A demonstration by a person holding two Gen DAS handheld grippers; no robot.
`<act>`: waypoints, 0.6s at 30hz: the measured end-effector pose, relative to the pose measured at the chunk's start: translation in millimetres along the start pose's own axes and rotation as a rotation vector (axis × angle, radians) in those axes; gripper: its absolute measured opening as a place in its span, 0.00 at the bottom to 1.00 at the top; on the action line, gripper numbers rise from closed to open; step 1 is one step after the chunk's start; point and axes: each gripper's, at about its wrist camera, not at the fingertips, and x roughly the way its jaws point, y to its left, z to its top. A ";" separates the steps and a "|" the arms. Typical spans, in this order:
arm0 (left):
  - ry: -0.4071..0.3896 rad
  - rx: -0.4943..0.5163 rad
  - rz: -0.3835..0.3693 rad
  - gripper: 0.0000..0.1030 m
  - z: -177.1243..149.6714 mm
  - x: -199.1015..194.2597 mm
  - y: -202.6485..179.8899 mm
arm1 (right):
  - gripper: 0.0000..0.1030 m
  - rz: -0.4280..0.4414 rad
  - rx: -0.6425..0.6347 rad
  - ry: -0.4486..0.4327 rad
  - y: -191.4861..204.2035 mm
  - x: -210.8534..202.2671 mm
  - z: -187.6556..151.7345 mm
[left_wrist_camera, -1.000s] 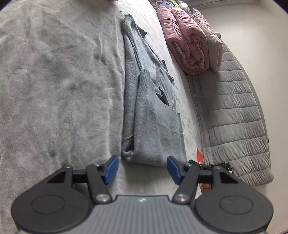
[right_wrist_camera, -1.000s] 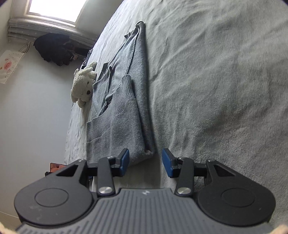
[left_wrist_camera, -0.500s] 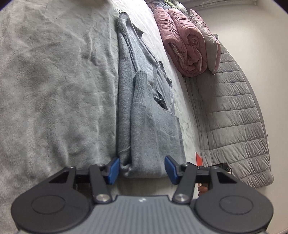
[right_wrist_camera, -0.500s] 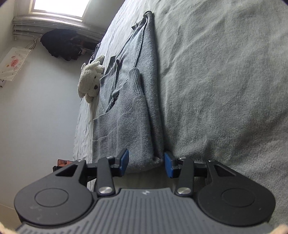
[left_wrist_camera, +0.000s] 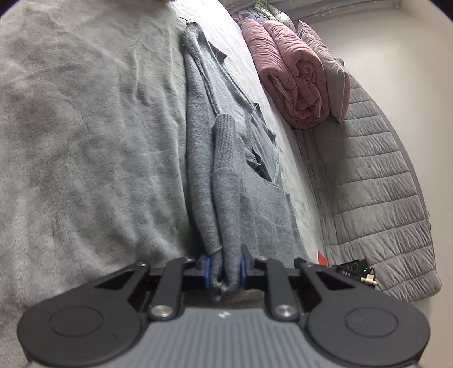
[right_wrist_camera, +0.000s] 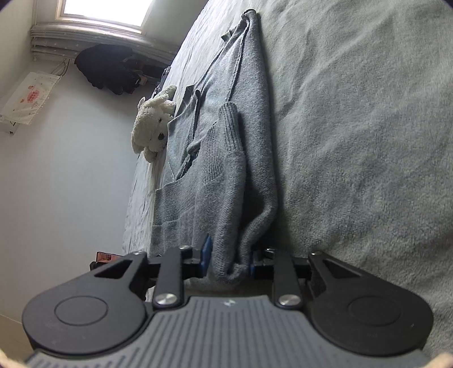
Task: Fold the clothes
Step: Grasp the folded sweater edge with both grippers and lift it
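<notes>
the soft, limp grey sweater (left_wrist_camera: pixel 226 175), low in both frames, bunches as the left gripper (left_wrist_camera: pixel 224 269) and right gripper (right_wrist_camera: pixel 228 259) are closing on its near corners, the best holds.

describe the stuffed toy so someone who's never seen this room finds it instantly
Start at the bright window in the right wrist view, then follow the wall-side edge of the grey bed toward the camera. The stuffed toy lies at that edge, touching the far side of the folded grey sweater. It is the only cream-white, shaggy thing there, with a dark nose.
</notes>
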 end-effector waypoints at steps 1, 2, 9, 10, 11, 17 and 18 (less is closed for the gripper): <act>-0.009 -0.006 -0.004 0.13 -1.2 -0.5 -0.1 | 0.17 0.010 0.010 -0.005 -2.0 0.4 -0.9; -0.018 -0.011 -0.008 0.13 -2.4 -1.2 -0.4 | 0.17 0.016 0.012 -0.010 -2.6 0.0 -1.9; -0.060 -0.044 -0.062 0.11 -12.0 -16.1 -12.8 | 0.15 0.095 -0.005 -0.057 11.2 -20.8 -12.9; -0.061 -0.054 -0.068 0.11 -13.8 -19.0 -15.7 | 0.15 0.099 -0.002 -0.060 14.2 -23.3 -14.5; -0.062 -0.065 -0.075 0.11 -15.7 -21.8 -18.5 | 0.15 0.103 0.001 -0.062 17.3 -25.8 -16.1; -0.040 -0.102 -0.070 0.10 -27.4 -42.8 -41.0 | 0.15 0.118 0.033 -0.070 32.8 -45.3 -27.1; -0.034 -0.112 -0.068 0.10 -30.6 -47.1 -44.0 | 0.15 0.118 0.046 -0.071 37.1 -47.0 -27.2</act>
